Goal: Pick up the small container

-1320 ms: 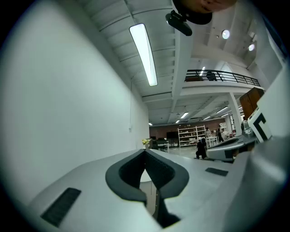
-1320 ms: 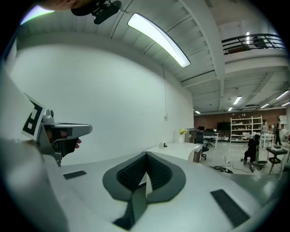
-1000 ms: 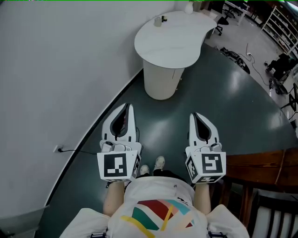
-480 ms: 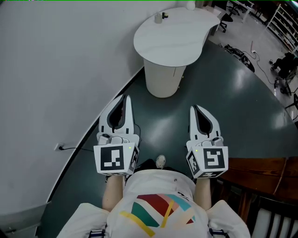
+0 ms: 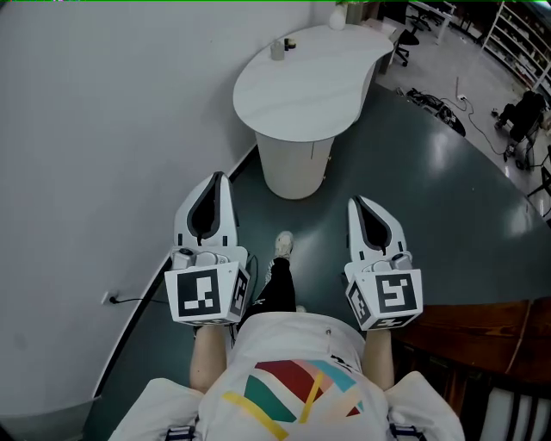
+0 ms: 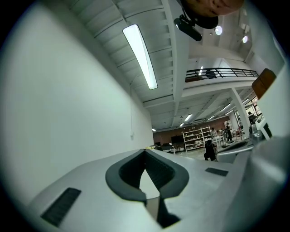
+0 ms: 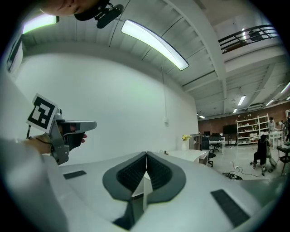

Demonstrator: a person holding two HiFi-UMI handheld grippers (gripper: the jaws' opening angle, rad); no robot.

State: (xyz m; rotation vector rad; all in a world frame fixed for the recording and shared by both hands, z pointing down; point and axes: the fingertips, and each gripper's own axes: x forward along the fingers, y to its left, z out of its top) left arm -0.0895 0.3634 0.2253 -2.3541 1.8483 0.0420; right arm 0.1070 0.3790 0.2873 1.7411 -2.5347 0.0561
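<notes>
The small container (image 5: 277,49), a pale cup-like thing with a dark piece beside it, stands near the far left rim of a white rounded table (image 5: 301,95) in the head view. My left gripper (image 5: 220,176) and right gripper (image 5: 354,201) are held side by side at waist height, well short of the table, pointing toward it. In the left gripper view the left gripper (image 6: 145,152) has its jaws together with nothing between them. In the right gripper view the right gripper (image 7: 146,154) is likewise shut and empty, with the table (image 7: 188,155) far ahead.
A white wall (image 5: 95,129) curves along the left, with a socket and cable (image 5: 110,299) at its foot. The floor is dark green. A white vase (image 5: 337,15) stands at the table's far edge. Wooden furniture (image 5: 482,314) is at my right; cables (image 5: 435,103) lie beyond.
The table has come nearer and shifted left in the head view. One foot has stepped forward between the grippers. Both grippers stayed shut and level.
</notes>
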